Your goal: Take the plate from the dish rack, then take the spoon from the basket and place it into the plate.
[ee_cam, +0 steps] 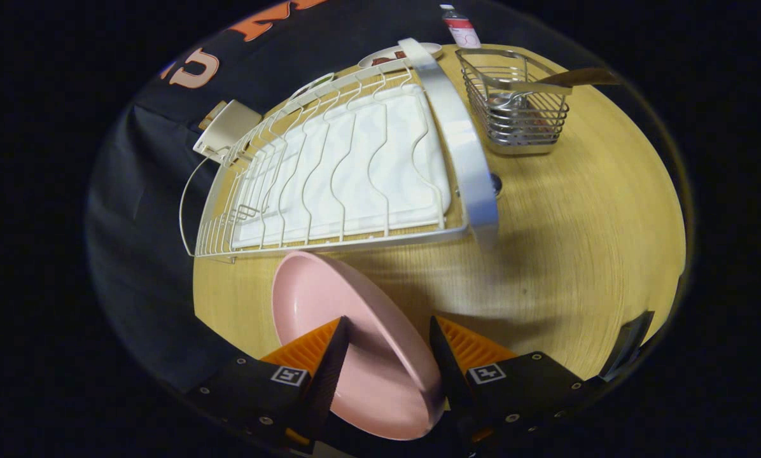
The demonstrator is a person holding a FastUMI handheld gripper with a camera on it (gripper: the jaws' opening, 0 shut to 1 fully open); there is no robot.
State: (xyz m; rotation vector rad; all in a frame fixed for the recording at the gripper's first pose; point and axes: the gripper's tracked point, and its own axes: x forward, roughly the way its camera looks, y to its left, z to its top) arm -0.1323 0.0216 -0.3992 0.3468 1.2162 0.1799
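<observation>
While the wire basket (514,105) stands well beyond the claw (387,334) on the wooden counter (578,254), it holds the spoon (574,77), whose handle leans out over its rim, along with something at its bottom too blurred to tell. The white dish rack (349,165), just beside the basket and beyond the fingers, has bare wire slots over a white mat (355,172). The pink plate (355,343) sits between the two orange fingers (310,346), out of the rack, its rim running through the gap. Whether both fingers press on it cannot be told.
</observation>
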